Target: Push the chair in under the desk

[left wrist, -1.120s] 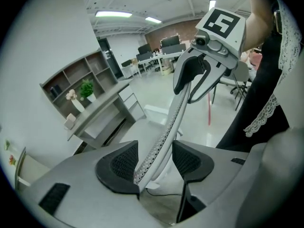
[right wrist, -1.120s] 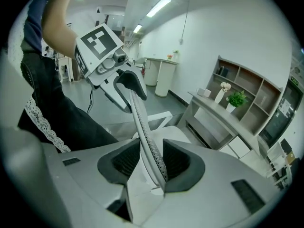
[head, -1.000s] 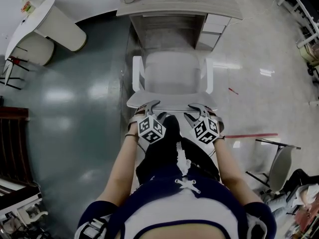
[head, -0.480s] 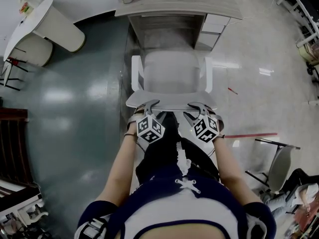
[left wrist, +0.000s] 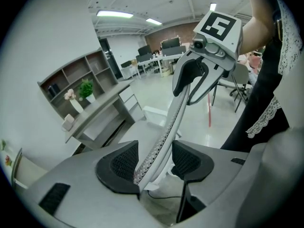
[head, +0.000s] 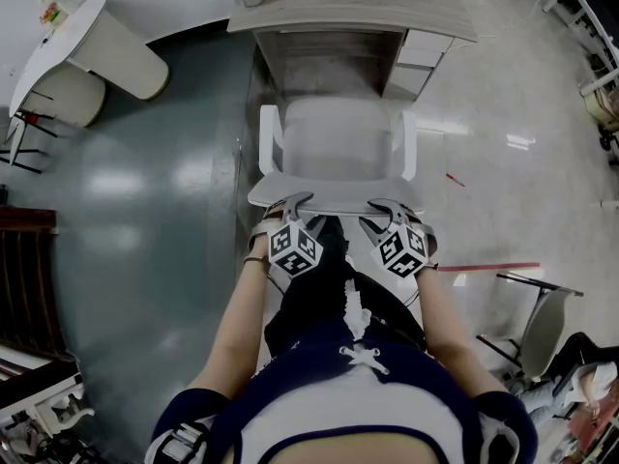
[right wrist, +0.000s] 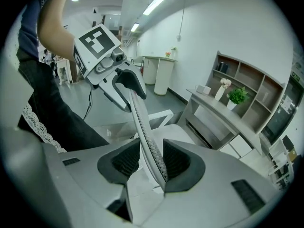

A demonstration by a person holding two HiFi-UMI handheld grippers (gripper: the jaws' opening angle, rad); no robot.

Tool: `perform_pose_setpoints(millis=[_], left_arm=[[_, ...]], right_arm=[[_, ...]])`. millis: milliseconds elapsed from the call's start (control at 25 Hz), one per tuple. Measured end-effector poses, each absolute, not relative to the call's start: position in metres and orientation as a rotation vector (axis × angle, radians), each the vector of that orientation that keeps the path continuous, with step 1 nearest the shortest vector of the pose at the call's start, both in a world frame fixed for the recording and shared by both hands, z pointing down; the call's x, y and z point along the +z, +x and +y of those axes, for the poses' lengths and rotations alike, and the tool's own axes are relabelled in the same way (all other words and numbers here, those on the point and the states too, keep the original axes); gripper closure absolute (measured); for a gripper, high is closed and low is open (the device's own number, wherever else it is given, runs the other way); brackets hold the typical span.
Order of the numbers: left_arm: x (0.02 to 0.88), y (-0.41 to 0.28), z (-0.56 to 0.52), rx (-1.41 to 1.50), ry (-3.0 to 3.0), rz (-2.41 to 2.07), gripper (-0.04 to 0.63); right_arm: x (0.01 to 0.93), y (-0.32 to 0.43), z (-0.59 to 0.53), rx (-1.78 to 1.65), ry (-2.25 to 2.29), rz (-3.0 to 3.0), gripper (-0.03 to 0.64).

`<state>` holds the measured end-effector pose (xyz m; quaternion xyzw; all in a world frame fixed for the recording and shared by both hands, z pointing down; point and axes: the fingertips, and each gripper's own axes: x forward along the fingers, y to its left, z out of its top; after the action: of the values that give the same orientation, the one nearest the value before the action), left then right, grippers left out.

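A round white table (head: 73,42) stands off to my left on the dark floor. To my right a red strip (head: 488,266) lies on the pale floor, a spare grey seat (head: 542,322) near it. Ahead, a potted plant (right wrist: 237,96) sits beside a flower vase (right wrist: 220,91) under open shelves (right wrist: 259,91).

Chair (head: 334,148): the seat and arm frames are moulded in smooth white plastic with a satin sheen, and the backrest rim is edged with a finely perforated, mesh-like strip. Desk (head: 348,13): it is faced in matt grey wood-grain board, while the floor (head: 145,211) is finished smooth and highly glossy, so that the ceiling lights are mirrored in it. Left gripper (left wrist: 154,161) and right gripper (right wrist: 151,161): the bodies are formed in matt grey plastic, the pads (left wrist: 122,165) are lined with a rough, black, cross-hatched rubber-like material, and the marker cubes (head: 293,247) are faced in flat black-and-white print.
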<state>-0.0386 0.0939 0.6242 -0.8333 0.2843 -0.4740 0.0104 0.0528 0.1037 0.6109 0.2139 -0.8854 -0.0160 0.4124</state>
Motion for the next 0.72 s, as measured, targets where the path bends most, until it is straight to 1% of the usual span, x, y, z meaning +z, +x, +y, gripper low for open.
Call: perform_pose_setpoints(millis=[720], left_arm=[[0.620, -0.047, 0.060, -1.469, -2.603, 0.870, 0.368]], right_arm=[[0.608, 0.044, 0.070, -0.029, 0.532, -2.226, 0.474]])
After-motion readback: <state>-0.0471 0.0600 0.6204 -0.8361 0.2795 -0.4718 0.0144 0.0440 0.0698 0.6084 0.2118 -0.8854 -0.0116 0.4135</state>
